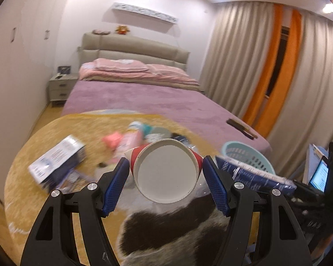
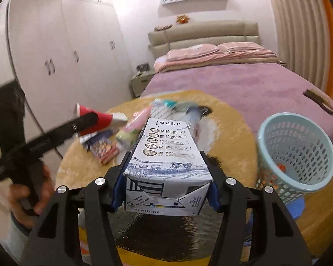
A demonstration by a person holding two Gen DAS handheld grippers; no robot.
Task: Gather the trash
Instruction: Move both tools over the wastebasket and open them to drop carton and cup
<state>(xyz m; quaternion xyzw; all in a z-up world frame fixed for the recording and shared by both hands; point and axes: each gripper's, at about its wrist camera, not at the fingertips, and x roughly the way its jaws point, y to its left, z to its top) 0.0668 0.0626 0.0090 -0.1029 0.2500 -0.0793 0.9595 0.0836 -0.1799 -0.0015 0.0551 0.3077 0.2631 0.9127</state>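
Gripping a red paper cup [image 1: 166,173] across its body, the left gripper [image 1: 166,177] has a blue pad pressed on each side, the cup's white bottom facing the camera and its mouth pointing away; the right gripper [image 2: 166,177] is clamped on the two long sides of a white-and-blue milk carton [image 2: 166,155], which juts forward between the pads. Both pieces of trash hang above the yellow rug [image 2: 233,119], and the pale blue basket [image 2: 299,155] that looks meant for them stands on the rug to the right, near the purple bed [image 2: 244,82], with something orange already at its bottom. The cup is thin and tapered, so a hard squeeze could crush it, or it could slide out toward its narrow end. The carton appears held near one end only, so its free length may swing and pivot between the pads. Since both loads probably head for one narrow basket mouth, the grippers could knock each other, or a release from too far off could bounce off the rim and tip the light basket. More wrappers and a blue box [image 1: 57,161] remain scattered on the rug.
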